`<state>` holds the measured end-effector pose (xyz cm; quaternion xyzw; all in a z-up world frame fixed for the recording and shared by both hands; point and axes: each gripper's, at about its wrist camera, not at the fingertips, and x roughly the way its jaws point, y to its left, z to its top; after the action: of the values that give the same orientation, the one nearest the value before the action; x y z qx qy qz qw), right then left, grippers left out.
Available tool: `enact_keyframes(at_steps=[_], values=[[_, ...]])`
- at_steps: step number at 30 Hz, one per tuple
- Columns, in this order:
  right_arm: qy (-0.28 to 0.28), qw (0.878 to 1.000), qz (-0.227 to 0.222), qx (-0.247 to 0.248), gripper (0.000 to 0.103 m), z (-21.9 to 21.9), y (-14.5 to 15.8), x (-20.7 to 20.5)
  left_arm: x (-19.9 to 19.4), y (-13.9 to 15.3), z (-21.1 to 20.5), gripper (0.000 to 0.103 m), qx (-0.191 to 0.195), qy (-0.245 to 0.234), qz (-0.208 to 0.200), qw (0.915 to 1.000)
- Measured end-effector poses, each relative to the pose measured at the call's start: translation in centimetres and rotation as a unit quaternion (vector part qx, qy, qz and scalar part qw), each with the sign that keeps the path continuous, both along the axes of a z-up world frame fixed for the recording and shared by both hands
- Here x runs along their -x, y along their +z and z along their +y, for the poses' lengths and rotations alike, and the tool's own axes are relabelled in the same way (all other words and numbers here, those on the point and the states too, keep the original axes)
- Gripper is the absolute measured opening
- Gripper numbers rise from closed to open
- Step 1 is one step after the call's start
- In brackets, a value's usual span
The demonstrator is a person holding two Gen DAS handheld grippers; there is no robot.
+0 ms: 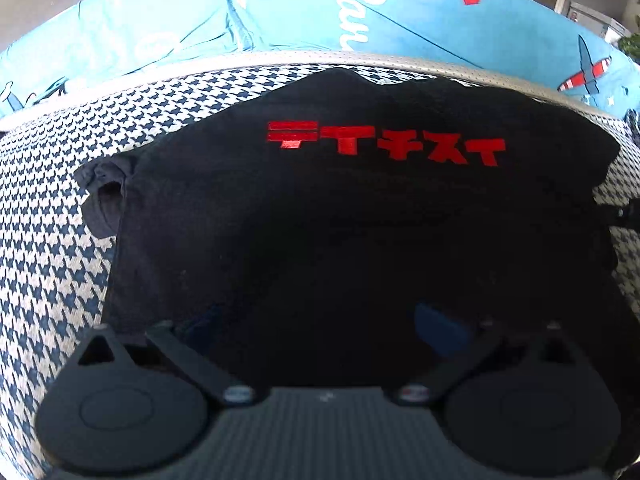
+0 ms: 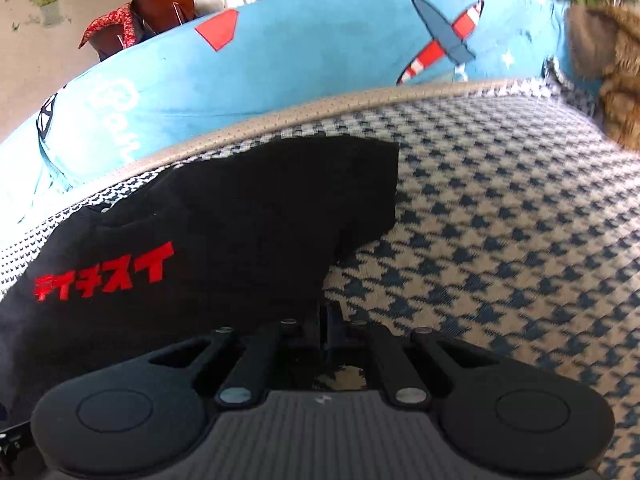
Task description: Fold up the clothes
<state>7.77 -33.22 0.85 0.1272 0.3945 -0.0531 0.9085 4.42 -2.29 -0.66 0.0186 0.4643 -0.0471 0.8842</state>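
Observation:
A black T-shirt [image 1: 340, 220] with red lettering [image 1: 384, 144] lies spread on a blue-and-cream houndstooth surface [image 1: 52, 248]; a crumpled sleeve [image 1: 104, 196] sticks out at its left. My left gripper [image 1: 320, 320] hovers open over the shirt's near part, its blue pads [image 1: 440, 328] wide apart with only flat cloth below. In the right wrist view the same T-shirt [image 2: 240, 220] fills the left half. My right gripper [image 2: 330, 316] is shut at the shirt's right edge, with the dark cloth running in between the fingertips.
A light blue cushion [image 2: 320, 48] printed with airplanes lines the far side behind a beige piped edge [image 2: 360, 100]. A brown furry object [image 2: 612, 80] sits at the far right. Bare houndstooth surface [image 2: 500, 240] extends right of the shirt.

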Motion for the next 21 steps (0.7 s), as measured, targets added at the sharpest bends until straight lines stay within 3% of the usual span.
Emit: enact_keyframes(at_steps=[3, 9, 14, 21], values=[[0.005, 0.999, 0.004, -0.044, 0.009, -0.8, 0.2, 0.2, 0.3, 0.1, 0.1, 0.103, -0.008, -0.004, -0.005, 1.0000], [0.036, 0.996, 0.028, -0.073, 0.018, -1.3, 0.1, 1.0, 0.7, 0.5, 0.1, 0.103, 0.000, -0.002, -0.005, 1.0000], [0.073, 0.995, 0.042, -0.060, 0.019, -0.8, 0.2, 2.1, 1.1, 1.0, -0.1, 0.103, 0.003, -0.004, -0.013, 0.9999], [0.127, 0.990, 0.048, -0.035, 0.029, 0.7, 1.0, 3.2, 1.2, 1.4, -0.3, 0.103, 0.004, -0.002, -0.016, 0.9999]])
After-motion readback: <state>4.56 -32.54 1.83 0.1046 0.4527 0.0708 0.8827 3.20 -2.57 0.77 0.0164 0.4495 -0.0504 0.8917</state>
